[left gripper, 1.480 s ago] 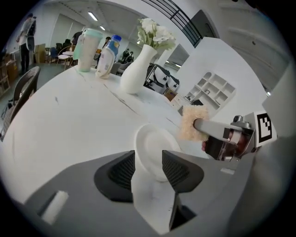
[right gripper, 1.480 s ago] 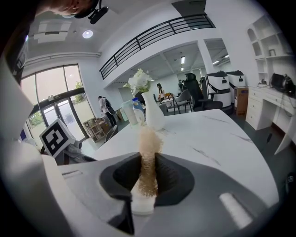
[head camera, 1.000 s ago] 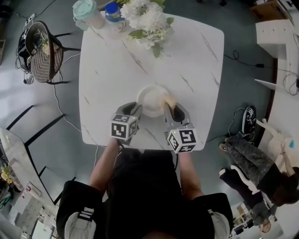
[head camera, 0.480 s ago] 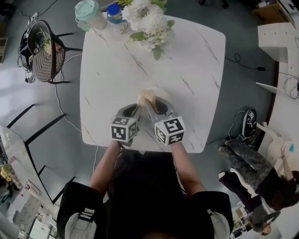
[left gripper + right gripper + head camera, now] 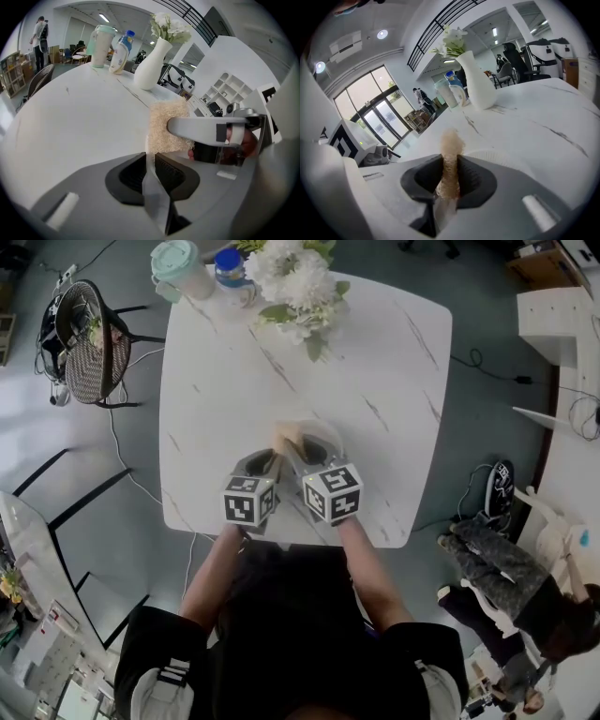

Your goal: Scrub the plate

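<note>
A white plate (image 5: 330,434) lies near the front edge of the marble table (image 5: 225,381), mostly hidden under both grippers. My left gripper (image 5: 268,461) is shut on the plate's near rim; in the left gripper view the thin white rim (image 5: 151,165) stands edge-on between the jaws (image 5: 150,161). My right gripper (image 5: 302,452) is shut on a tan fibrous sponge (image 5: 288,439), which sticks out past the jaws (image 5: 450,161) onto the plate's left part. The sponge (image 5: 166,126) also shows just beyond the left gripper. A ribbed stretch of plate rim (image 5: 494,154) shows beside the right jaws.
At the table's far edge stand a white vase of white flowers (image 5: 295,282), a mint lidded cup (image 5: 178,266) and a blue-capped bottle (image 5: 228,264). A wicker chair (image 5: 89,343) stands at the left. A person (image 5: 506,568) is on the floor at the right.
My right gripper has carried the sponge leftward across the plate, from its right rim to close beside the left gripper. The left gripper has stayed at the near rim.
</note>
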